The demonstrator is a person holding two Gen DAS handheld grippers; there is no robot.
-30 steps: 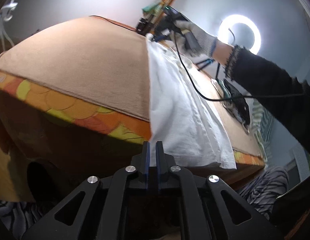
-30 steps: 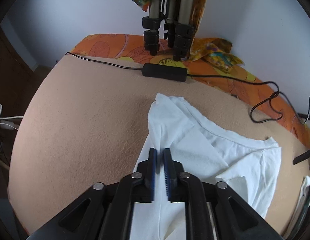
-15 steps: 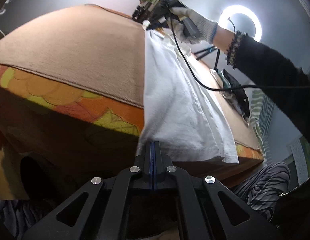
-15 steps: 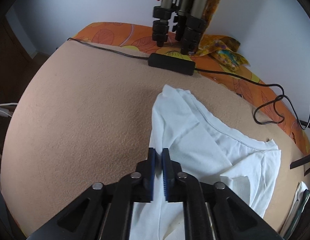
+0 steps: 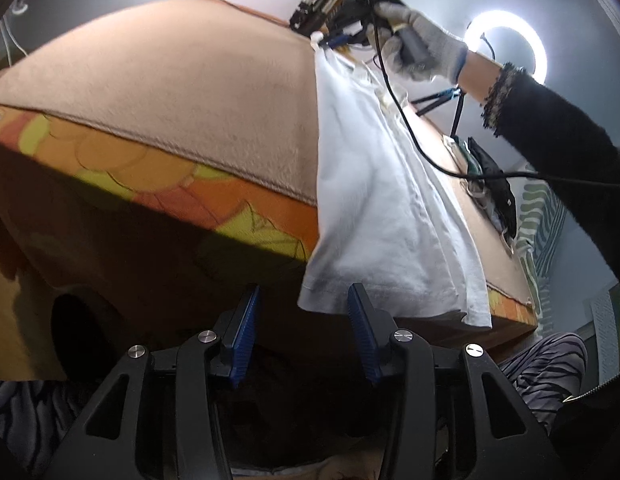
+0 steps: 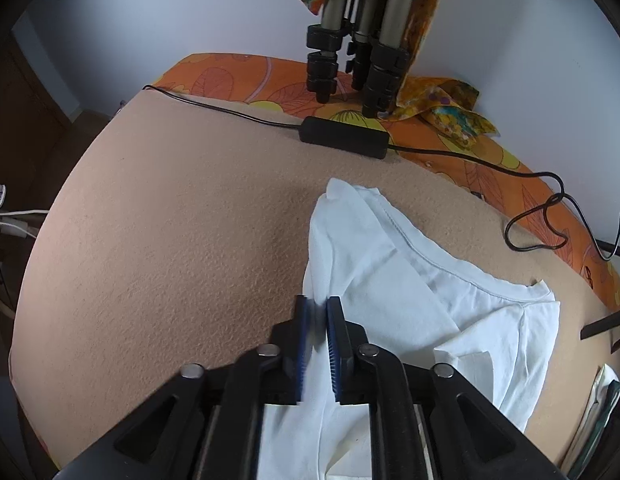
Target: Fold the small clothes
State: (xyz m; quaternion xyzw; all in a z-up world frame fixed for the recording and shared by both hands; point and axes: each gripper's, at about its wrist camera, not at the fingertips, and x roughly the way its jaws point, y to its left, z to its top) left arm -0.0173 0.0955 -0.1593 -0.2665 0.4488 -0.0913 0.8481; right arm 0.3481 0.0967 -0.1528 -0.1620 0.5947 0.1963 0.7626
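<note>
A white T-shirt lies along the tan table top, its hem hanging over the near edge. My left gripper is open just below that hem, jaws wide apart, holding nothing. In the right wrist view the shirt lies folded lengthwise with the collar to the right. My right gripper sits at the shirt's left folded edge, jaws a little apart with the cloth edge between them. The gloved hand holding it shows in the left wrist view.
A tripod and a black power adapter with its cable stand at the table's far edge. An orange patterned cloth covers the table under the tan mat. A ring light glows behind. Dark items lie at the right.
My left gripper has opened wide and let go of the shirt hem, which now hangs free. My right gripper's jaws have parted slightly at the folded edge.
</note>
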